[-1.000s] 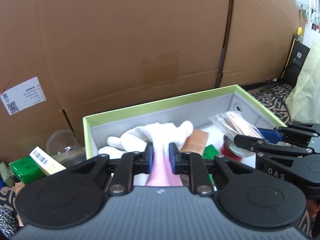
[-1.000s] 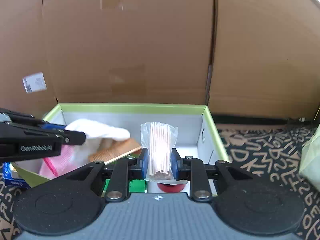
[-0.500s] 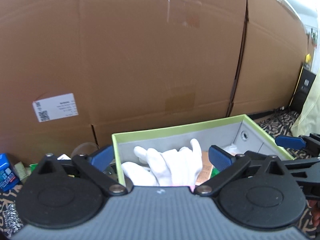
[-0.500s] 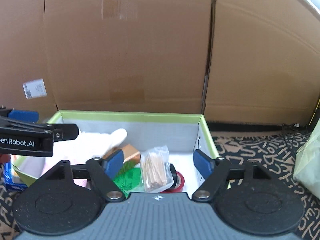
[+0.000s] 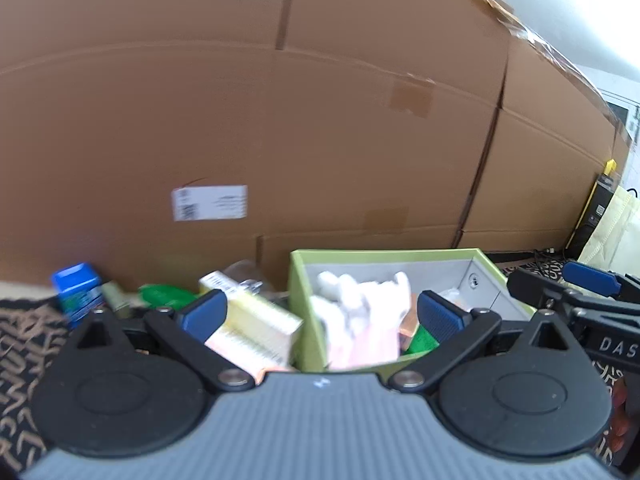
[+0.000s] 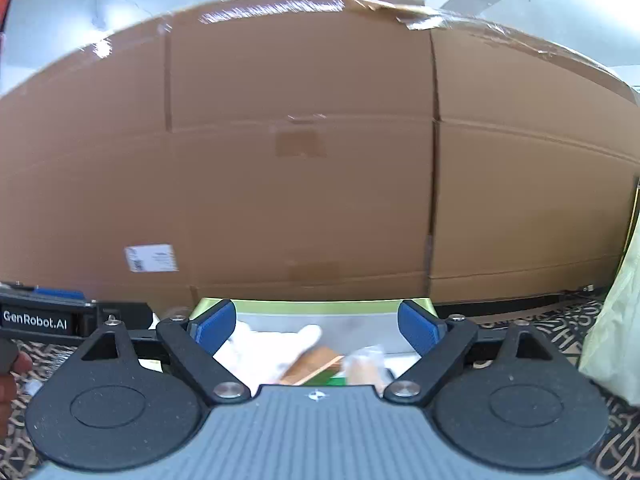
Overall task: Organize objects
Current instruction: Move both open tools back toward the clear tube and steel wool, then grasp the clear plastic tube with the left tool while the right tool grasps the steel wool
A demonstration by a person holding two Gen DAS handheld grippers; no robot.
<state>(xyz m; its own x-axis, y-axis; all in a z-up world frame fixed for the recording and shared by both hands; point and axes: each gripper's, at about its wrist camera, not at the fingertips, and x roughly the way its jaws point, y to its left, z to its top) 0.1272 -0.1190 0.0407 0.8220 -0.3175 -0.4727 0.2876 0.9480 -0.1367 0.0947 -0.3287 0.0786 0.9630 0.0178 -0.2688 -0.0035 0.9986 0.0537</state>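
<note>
A green-rimmed box (image 5: 384, 255) with grey inner walls holds a white glove (image 5: 360, 300) and a pink item under it. My left gripper (image 5: 320, 316) is open and empty, raised in front of the box. In the right wrist view the same box (image 6: 320, 306) shows the glove (image 6: 272, 344), a brown comb (image 6: 312, 364) and a clear bag of wooden sticks (image 6: 362, 368). My right gripper (image 6: 316, 326) is open and empty, raised in front of the box. It also shows at the right edge of the left wrist view (image 5: 576, 292).
A tall cardboard wall (image 5: 320, 120) stands behind the box. Left of the box lie a yellow packet (image 5: 248, 320), a green pack (image 5: 160, 292) and a blue box (image 5: 76, 288) on a patterned cloth (image 5: 20, 344). A pale bag (image 6: 616, 320) is at the right.
Both grippers opened: the left let go of the glove and pink item, the right dropped the bag of sticks into the box. Both then pulled back and up.
</note>
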